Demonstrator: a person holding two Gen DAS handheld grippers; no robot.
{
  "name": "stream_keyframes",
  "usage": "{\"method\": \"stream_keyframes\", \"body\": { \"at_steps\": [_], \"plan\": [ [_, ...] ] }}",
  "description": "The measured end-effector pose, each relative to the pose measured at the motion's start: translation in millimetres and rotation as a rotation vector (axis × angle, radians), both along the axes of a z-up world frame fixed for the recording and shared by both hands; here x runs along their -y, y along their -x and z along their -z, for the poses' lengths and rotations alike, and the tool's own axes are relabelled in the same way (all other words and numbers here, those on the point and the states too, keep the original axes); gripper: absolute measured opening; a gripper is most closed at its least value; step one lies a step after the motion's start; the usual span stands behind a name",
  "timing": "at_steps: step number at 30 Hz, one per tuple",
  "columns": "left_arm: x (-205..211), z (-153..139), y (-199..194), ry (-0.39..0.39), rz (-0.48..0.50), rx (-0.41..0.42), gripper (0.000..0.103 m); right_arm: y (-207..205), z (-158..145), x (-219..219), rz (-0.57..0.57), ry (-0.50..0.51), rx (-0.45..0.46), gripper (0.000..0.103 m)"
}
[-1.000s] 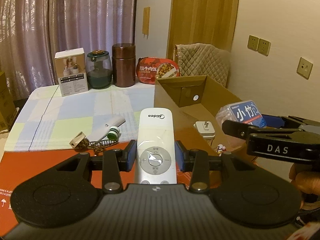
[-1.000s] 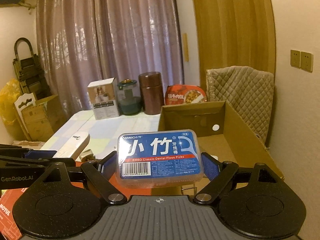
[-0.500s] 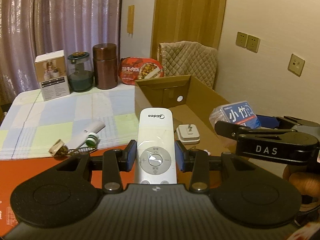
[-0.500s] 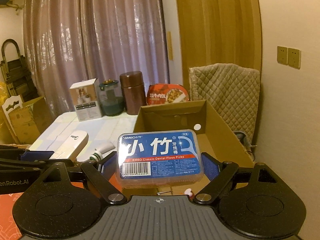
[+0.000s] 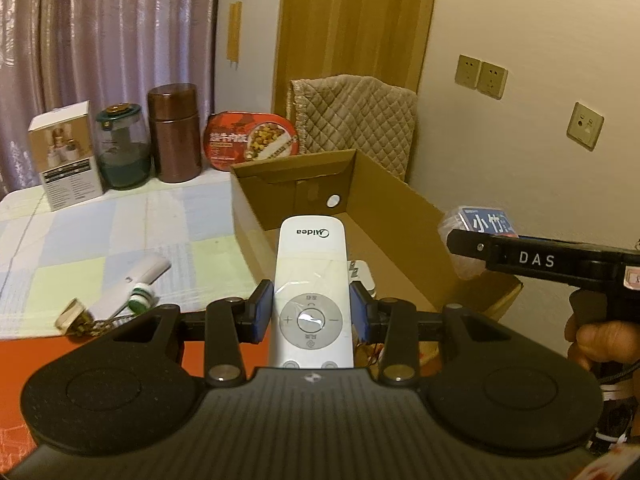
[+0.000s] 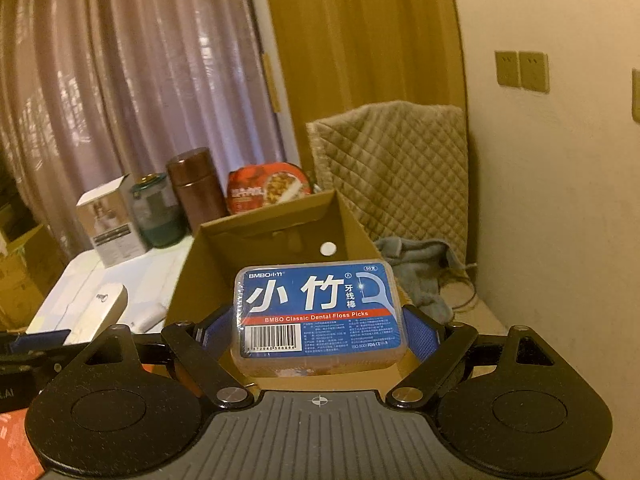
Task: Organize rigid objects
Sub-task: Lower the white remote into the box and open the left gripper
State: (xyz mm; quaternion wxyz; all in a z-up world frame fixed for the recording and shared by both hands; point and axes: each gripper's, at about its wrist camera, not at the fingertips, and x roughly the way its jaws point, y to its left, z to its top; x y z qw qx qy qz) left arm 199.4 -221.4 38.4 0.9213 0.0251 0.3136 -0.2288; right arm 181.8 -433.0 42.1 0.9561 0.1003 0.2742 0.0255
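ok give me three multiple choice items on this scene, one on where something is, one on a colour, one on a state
1. Where does the brown canister stand?
A. inside the cardboard box
B. on the table, between the glass jar and the red food tray
C. on the floor

2. What colour is the label of the floss pick box?
A. blue
B. green
C. yellow

3. What is the left claw doing?
A. hanging open and empty
B. gripping the white remote
C. gripping a cable

Answers: 1 B, it stands right of the glass jar and left of the red food tray. 2 A, blue with a red stripe. 3 B, both pads press the white remote at its sides.
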Motion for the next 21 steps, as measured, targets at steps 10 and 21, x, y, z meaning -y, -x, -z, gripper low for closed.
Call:
{"method": "stream_keyframes", "body": {
  "at_steps": [10, 21],
  "plan": [
    [34, 18, -38, -0.012, 0.034, -0.042, 0.035, -24, 9, 18, 0.029, -0.028, -0.048, 0.084],
    [46, 35, -64, -0.027, 0.035, -0.071, 0.035, -37, 19, 11, 0.025, 0.024, -0.075, 0.084]
  ]
}}
